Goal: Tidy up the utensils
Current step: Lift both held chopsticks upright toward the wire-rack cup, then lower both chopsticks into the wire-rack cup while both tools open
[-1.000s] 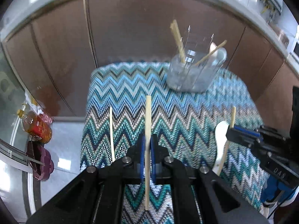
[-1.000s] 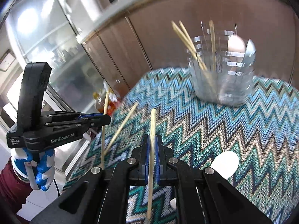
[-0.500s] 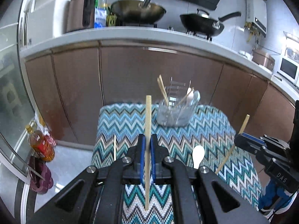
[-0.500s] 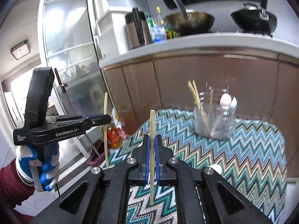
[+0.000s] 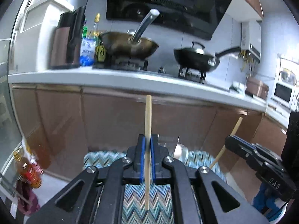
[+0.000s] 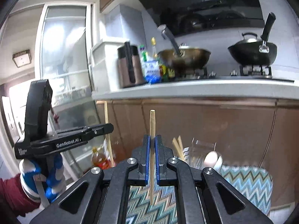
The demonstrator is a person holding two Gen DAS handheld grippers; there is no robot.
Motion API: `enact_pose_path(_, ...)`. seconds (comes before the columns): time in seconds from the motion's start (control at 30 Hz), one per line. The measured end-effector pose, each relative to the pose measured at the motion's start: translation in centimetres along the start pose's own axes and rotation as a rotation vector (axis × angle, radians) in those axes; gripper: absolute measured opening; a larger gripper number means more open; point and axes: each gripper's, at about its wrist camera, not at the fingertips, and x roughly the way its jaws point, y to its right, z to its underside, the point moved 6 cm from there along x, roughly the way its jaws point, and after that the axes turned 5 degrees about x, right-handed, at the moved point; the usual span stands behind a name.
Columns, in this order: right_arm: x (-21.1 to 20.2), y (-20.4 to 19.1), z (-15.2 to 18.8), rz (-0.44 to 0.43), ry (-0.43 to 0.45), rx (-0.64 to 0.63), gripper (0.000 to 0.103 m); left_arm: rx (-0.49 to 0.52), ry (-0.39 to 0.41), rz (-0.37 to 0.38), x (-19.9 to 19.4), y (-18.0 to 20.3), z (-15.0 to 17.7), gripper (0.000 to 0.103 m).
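My left gripper (image 5: 147, 141) is shut on a wooden chopstick (image 5: 148, 115) that stands upright between its blue pads. My right gripper (image 6: 152, 141) is shut on a second chopstick (image 6: 152, 123), also upright. Each gripper shows in the other's view: the right gripper (image 5: 231, 141) with its slanted chopstick (image 5: 235, 128), the left gripper (image 6: 110, 127) with its chopstick (image 6: 106, 115). Both are held high above the zigzag-cloth table (image 6: 246, 179). The clear utensil holder (image 6: 201, 149) stands at the table's far end with chopsticks (image 6: 178, 147) and a white spoon (image 6: 210, 158) in it; the holder (image 5: 168, 140) is partly hidden in the left wrist view.
Behind the table runs a white counter (image 5: 112, 78) over brown cabinets (image 5: 61, 115), with a wok (image 5: 129, 45) and a black lidded pan (image 5: 194, 57) on the stove. An oil bottle (image 5: 28, 171) stands on the floor at the left. A gloved hand (image 6: 43, 177) holds the left gripper.
Both grippers have risen and tipped upward with their chopsticks still clamped. The table and holder have dropped to the bottom of both views, and the counter and stove have come into sight.
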Motion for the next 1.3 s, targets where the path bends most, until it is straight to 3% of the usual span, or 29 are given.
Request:
enact_pose_path(0.17,2.7,2.4,-2.7,0.048,0.066,-0.023,0.005,-0.035,0.058,0.017,4.5,0.9,-2.6,0.005)
enact_pose_path(0.33,6.2,5.1,-3.5,0.101,0.081,-0.043,0.005,-0.061,0.066,0.024,10.2,1.4,-3.3,0.005)
enact_pose_path(0.73,12.0,9.0,0.0,0.137,0.01,-0.04,0.005,-0.108,0.012,-0.019,19.7,0.2,0.1,0.005)
enact_pose_path(0.97,13.2,9.1,2.2,0.154,-0.036,-0.046,0.006,-0.114,-0.007,-0.023,21.1,-0.6,1.5,0.005)
enact_pose_path(1.3,10.8,7.9,0.8,0.181,-0.002,-0.046,0.011,-0.106,0.033,-0.034,16.9,-0.8,-0.1,0.007)
